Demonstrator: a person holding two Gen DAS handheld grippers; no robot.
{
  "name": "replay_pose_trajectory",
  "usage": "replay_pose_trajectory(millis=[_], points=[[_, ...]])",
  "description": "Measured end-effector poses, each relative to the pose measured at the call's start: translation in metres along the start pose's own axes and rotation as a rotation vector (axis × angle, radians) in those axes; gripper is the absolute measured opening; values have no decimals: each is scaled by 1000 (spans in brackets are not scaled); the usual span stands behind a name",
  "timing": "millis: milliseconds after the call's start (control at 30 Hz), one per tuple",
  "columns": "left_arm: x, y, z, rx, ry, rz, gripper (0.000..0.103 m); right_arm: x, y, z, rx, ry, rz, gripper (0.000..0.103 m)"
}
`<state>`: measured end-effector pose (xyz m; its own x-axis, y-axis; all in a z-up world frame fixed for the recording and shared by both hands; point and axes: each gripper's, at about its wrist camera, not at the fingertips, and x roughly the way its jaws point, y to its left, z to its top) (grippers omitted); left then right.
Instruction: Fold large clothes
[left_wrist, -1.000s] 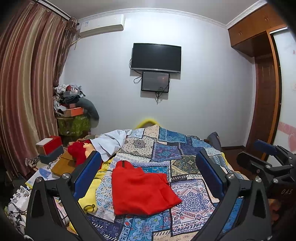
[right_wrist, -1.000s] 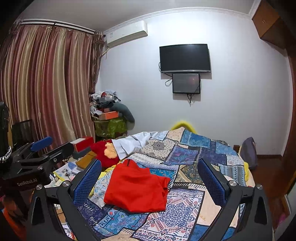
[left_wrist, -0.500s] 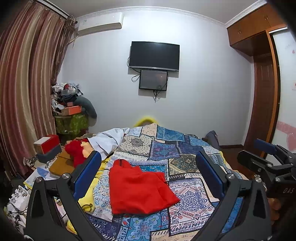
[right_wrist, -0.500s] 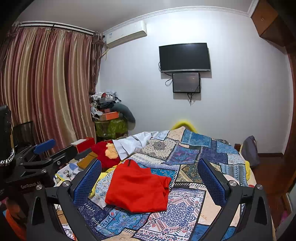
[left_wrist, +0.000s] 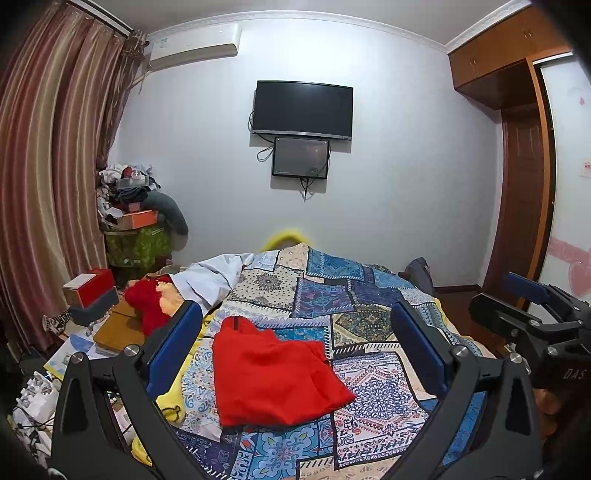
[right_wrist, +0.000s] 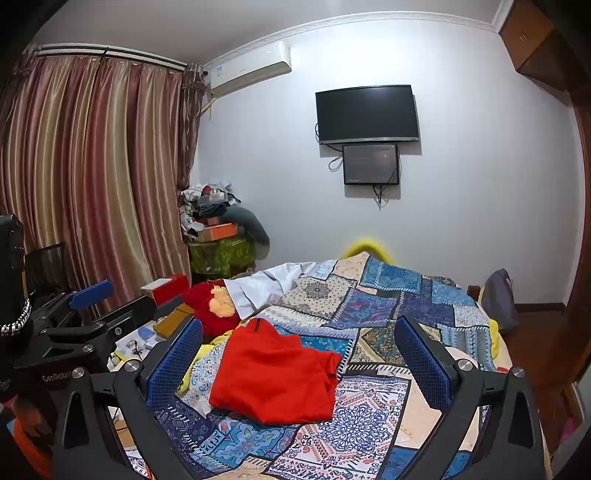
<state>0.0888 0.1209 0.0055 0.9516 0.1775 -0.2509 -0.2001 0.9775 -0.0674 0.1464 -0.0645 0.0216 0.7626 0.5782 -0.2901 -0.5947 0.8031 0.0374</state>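
A red garment (left_wrist: 273, 376) lies folded into a rough rectangle on the patchwork bedspread (left_wrist: 354, 314); it also shows in the right wrist view (right_wrist: 273, 376). My left gripper (left_wrist: 295, 347) is open and empty, held above and in front of the garment, apart from it. My right gripper (right_wrist: 299, 350) is open and empty too, at a similar height. Each gripper also shows at the edge of the other's view: the right one (left_wrist: 532, 314) and the left one (right_wrist: 74, 314).
A white cloth (left_wrist: 218, 273) and a red plush toy (left_wrist: 147, 299) lie at the bed's far left. Boxes and papers (left_wrist: 92, 295) crowd the floor on the left by the curtain. A TV (left_wrist: 303, 109) hangs on the far wall. A wardrobe (left_wrist: 524, 177) stands right.
Both grippers have drifted slightly, so the view shifts a little. The red garment lies as before and both grippers stay open.
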Motion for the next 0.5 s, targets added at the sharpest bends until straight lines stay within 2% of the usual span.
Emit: replay_pose_trajectory(millis=[500], points=[[1,-1,1,-3,8,-13,103,6,7,-1,13,13,-10,103]])
